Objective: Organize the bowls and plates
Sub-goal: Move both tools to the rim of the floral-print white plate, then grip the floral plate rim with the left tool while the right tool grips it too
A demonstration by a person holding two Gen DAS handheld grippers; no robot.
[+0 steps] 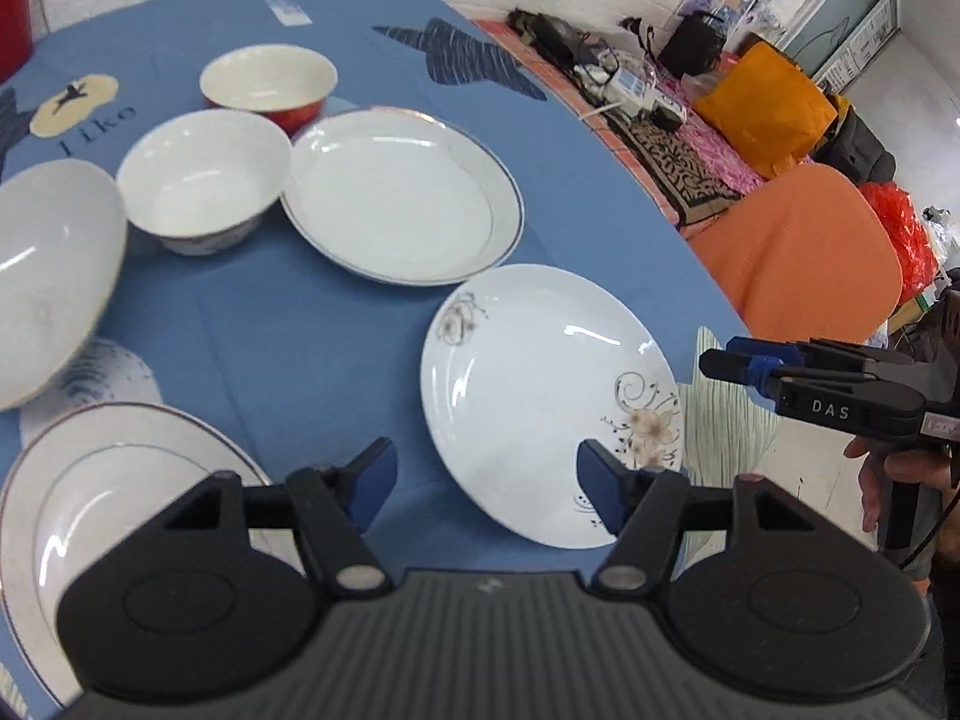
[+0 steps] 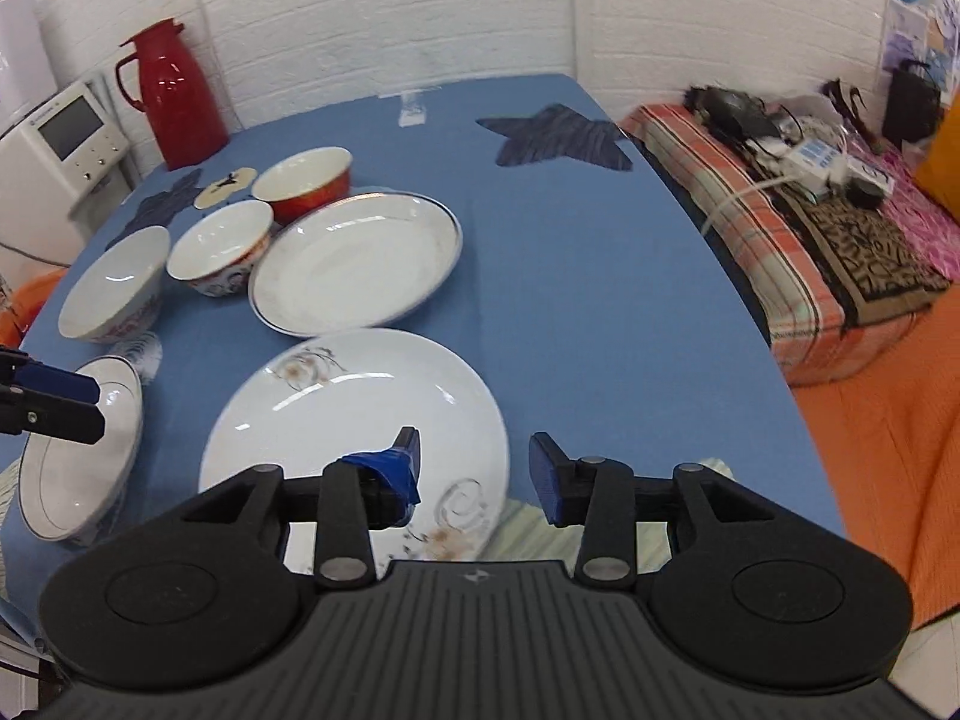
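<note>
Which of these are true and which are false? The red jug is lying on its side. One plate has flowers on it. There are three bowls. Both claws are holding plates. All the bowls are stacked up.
1. The red jug is lying on its side. False: it stands upright at the far end of the table.
2. One plate has flowers on it. True: the flowered plate is nearest the right claw.
3. There are three bowls. True: a red bowl, a middle bowl and a left bowl.
4. Both claws are holding plates. False: the left claw and right claw are open and hold nothing.
5. All the bowls are stacked up. False: they sit side by side.
</note>
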